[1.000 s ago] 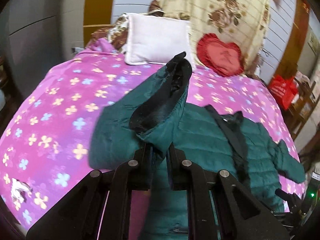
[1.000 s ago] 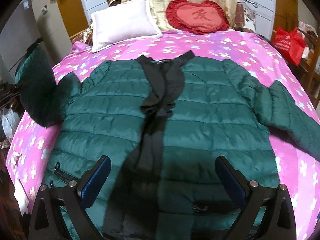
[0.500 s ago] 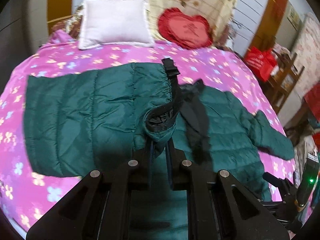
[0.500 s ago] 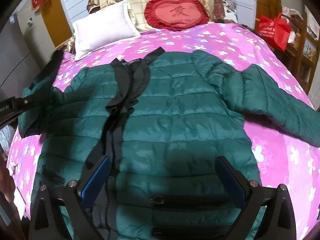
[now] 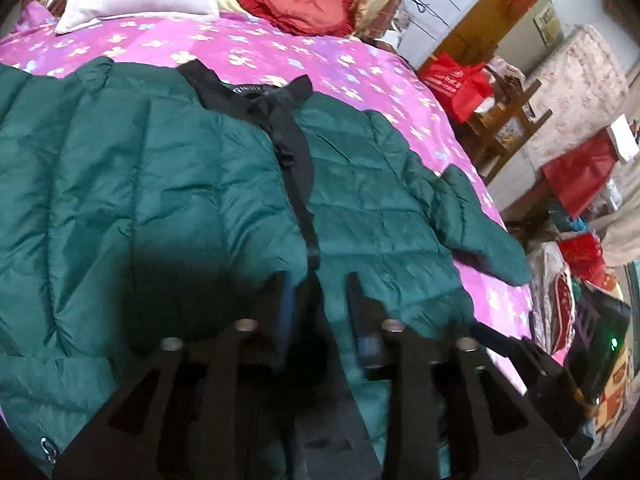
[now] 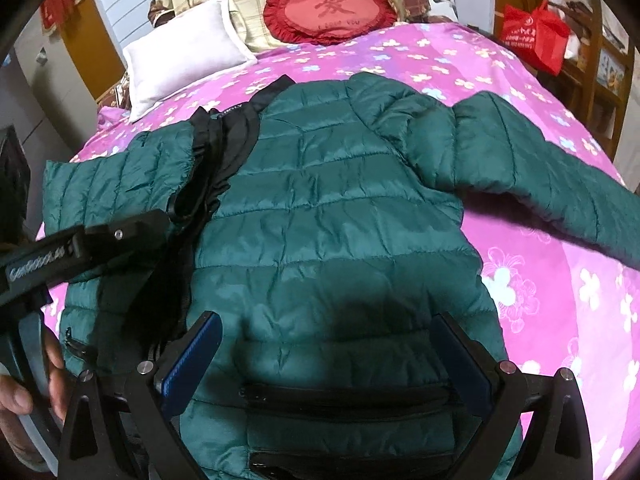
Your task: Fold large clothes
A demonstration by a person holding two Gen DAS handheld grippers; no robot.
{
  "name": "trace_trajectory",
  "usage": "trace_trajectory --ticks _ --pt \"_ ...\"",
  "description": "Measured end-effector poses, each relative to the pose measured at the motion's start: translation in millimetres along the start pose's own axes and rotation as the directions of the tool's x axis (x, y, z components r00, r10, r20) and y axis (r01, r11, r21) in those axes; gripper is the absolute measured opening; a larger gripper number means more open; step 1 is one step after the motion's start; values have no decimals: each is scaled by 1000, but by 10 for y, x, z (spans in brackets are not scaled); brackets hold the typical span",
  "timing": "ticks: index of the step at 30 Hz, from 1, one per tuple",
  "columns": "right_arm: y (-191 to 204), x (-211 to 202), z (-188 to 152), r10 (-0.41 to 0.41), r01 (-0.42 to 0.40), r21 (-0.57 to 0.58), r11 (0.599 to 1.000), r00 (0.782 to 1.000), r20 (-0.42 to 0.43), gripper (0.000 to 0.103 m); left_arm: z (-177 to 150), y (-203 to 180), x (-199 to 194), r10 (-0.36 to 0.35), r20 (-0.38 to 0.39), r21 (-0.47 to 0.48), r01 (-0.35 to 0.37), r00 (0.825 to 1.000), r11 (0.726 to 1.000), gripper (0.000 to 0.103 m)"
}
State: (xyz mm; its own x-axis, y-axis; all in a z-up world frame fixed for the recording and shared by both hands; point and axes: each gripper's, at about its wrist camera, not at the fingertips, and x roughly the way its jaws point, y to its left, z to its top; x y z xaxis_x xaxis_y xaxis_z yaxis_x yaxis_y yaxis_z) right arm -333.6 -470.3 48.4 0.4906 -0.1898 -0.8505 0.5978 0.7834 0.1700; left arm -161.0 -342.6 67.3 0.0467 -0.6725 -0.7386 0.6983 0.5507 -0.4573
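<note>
A dark green quilted jacket [image 6: 340,220] lies front up on the pink flowered bedspread [image 6: 540,280], black collar toward the pillows. Its left sleeve [image 5: 120,180] is folded across the chest, the black cuff [image 6: 184,204] resting near the zip. My left gripper [image 5: 320,280] hovers low over that cuff; its jaws are opening and the pads are not pressing on the cloth. From the right wrist view the left gripper [image 6: 164,220] reaches in from the left. My right gripper [image 6: 328,332] stands wide open over the hem, holding nothing. The right sleeve [image 6: 560,168] stretches out to the right.
A white pillow [image 6: 184,68] and a red heart cushion [image 6: 336,10] lie at the head of the bed. A red bag [image 6: 536,36] and wooden furniture stand beyond the bed's right side. A hand [image 6: 24,396] grips the left tool at the lower left.
My left gripper carried the sleeve from the left side over the chest, lowered it, and its jaws parted from the cuff. The right gripper shifted a little along the hem.
</note>
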Motion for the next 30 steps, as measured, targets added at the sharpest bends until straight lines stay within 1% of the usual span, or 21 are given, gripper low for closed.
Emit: trace_trajectory --ticks 1,4,5,6,9,11,13,15,16,17,20,21,22,23,24,25,26,27,28,29,30 --pt "-2 -2 4 10 -10 4 1000 1000 1 103 -6 -16 -57 0 12 6 0 1000 1000 39" --pt "40 -31 67 51 -52 18 999 999 15 103 -3 -77 -349 4 51 46 -6 999 999 41" --pt "65 -35 89 63 -64 18 998 998 21 103 0 -89 -440 20 56 67 -23 998 998 44" --pt "111 -43 132 85 -85 16 996 996 31 103 -3 -79 -578 69 75 88 -76 995 993 44" --pt "299 -25 277 136 -136 -4 991 989 53 103 -6 73 -955 181 133 100 -195 974 976 47" --pt "477 50 404 177 -175 -32 984 983 58 103 -2 249 -1162 228 159 79 -243 961 967 48" --pt "638 137 496 203 -200 -61 978 978 51 103 -20 494 -1373 274 200 43 -288 941 957 49" --pt "817 282 620 230 -226 -92 970 972 41 103 -35 741 -1509 325 228 1 -335 918 942 52" --pt "877 344 669 233 -228 -100 968 972 39 102 -42 885 -1557 351 233 -24 -356 907 934 55" --pt "952 432 734 233 -228 -111 967 972 33 101 -45 994 -1576 368 229 -42 -368 901 929 55" --pt "1098 688 867 249 -248 -111 963 969 -3 94 -74 1335 -1590 407 198 -107 -393 892 913 55" --pt "1122 774 892 250 -251 -96 963 968 -22 89 -88 1424 -1590 415 192 -124 -398 889 909 55" --pt "1141 879 909 261 -264 -73 962 964 -47 80 -106 1510 -1578 425 188 -139 -405 885 904 55" --pt "1147 940 916 269 -272 -61 960 961 -59 75 -125 1568 -1568 432 184 -147 -410 883 900 55" --pt "1161 990 917 270 -273 -51 961 961 -62 66 -139 1635 -1559 438 178 -157 -414 881 897 55" --pt "1179 985 911 257 -259 -61 964 965 -44 56 -148 1691 -1540 441 170 -168 -415 881 894 55" --pt "1190 970 902 245 -246 -77 966 969 -26 49 -146 1714 -1518 442 164 -177 -414 882 893 55" --pt "1203 920 893 238 -236 -103 966 971 1 32 -152 1752 -1511 441 157 -190 -411 884 892 55" --pt "1207 878 889 244 -241 -120 963 970 16 18 -152 1788 -1495 441 151 -201 -409 885 890 55" --pt "1199 825 897 238 -232 -131 964 971 32 13 -149 1810 -1480 441 148 -209 -408 885 889 55" --pt "1183 791 902 236 -229 -135 964 971 39 11 -140 1825 -1463 441 146 -217 -406 886 888 55"
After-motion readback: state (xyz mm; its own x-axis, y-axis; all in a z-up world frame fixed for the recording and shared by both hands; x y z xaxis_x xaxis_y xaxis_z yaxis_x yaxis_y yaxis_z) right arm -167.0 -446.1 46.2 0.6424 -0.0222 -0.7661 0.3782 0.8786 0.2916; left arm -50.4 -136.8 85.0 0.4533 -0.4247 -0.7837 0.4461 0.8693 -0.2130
